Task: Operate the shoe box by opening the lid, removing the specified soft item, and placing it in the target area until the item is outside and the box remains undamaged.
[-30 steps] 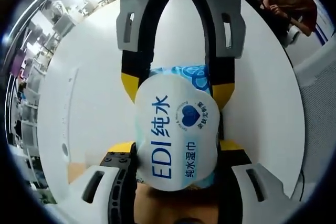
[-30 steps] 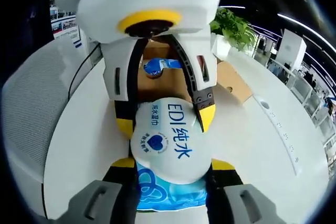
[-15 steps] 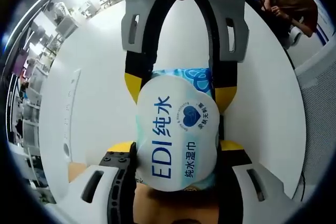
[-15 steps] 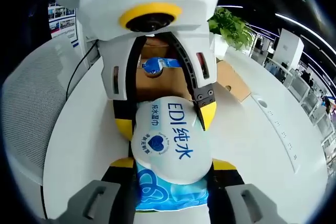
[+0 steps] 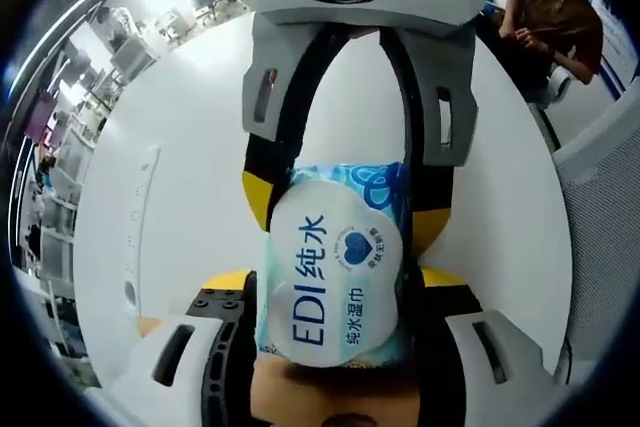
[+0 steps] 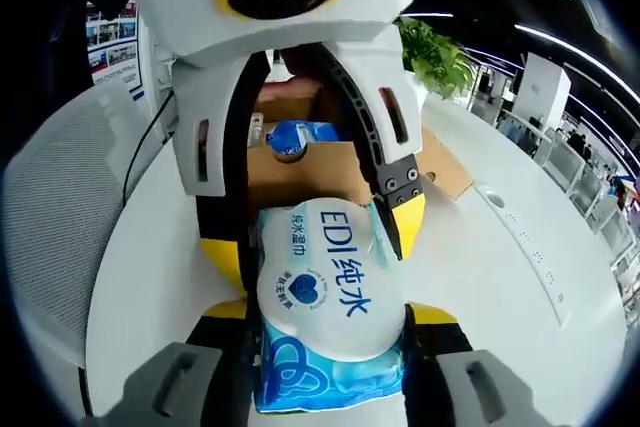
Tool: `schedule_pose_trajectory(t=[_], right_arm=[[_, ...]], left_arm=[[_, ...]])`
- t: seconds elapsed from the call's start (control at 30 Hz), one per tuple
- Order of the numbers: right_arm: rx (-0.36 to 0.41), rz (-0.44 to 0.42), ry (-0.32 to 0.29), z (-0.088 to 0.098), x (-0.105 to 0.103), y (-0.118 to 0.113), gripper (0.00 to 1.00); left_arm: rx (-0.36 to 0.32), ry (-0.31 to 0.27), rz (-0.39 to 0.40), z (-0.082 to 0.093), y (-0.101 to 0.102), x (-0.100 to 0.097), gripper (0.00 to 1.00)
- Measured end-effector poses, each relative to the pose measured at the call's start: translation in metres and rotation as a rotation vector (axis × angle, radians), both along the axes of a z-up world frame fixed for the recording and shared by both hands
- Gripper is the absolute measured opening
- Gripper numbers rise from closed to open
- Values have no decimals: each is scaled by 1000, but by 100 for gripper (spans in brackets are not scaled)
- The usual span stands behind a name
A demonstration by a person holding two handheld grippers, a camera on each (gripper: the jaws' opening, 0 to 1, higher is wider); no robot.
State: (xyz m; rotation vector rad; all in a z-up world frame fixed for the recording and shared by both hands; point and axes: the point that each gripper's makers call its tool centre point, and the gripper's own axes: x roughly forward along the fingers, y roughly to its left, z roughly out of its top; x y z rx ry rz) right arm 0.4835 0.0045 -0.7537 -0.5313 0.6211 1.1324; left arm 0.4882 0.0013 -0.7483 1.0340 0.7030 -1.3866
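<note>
While both grippers pinch the wipes pack (image 5: pixel 335 272) from opposite ends, the two heads have come closer together since half a second ago: in each view the opposing gripper's head looms larger and higher. The pack now reads flatter and more rectangular than the bulged oval seen earlier, with more of its blue-patterned wrap exposed at the edges.

Left gripper (image 5: pixel 335 292): jaws closed on the near end of the pack, yellow tips against its sides. Right gripper (image 6: pixel 325 322): jaws likewise clamped on its end of the pack (image 6: pixel 328 307), yellow tips hard against the wrap. In the left gripper view the right gripper's jaws come down from the top and grip the far end; in the right gripper view the left gripper does the same.

Pack location: held between the grippers over the white table (image 5: pixel 180 207), outside the box (image 6: pixel 300 162). Whether it touches the table I cannot tell.

Surroundings: in the right gripper view the open cardboard box sits just behind the pack, with a blue-and-white item (image 6: pixel 295 137) inside it. The opposing head hides most of the box. A potted plant (image 6: pixel 435 52) stands beyond, and a mesh chair back (image 6: pixel 70 217) is at left. In the left gripper view a person (image 5: pixel 550 22) sits at the far table edge.
</note>
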Motion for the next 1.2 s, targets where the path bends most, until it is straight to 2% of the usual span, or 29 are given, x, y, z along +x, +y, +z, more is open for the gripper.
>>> schedule_pose_trajectory(t=[0.33, 0.6, 0.97, 1.2], right_arm=[[2, -11, -7, 7, -2, -5, 59], [12, -20, -21, 24, -8, 1, 62], [14, -21, -26, 39, -15, 8, 65], [19, -21, -33, 52, -15, 10, 65]], left_arm=[[-22, -4, 20, 10, 6, 0, 68], [-54, -2, 53, 24, 12, -3, 73], [-72, 3, 92, 33, 25, -5, 75], [-122, 20, 152, 49, 28, -1, 78]])
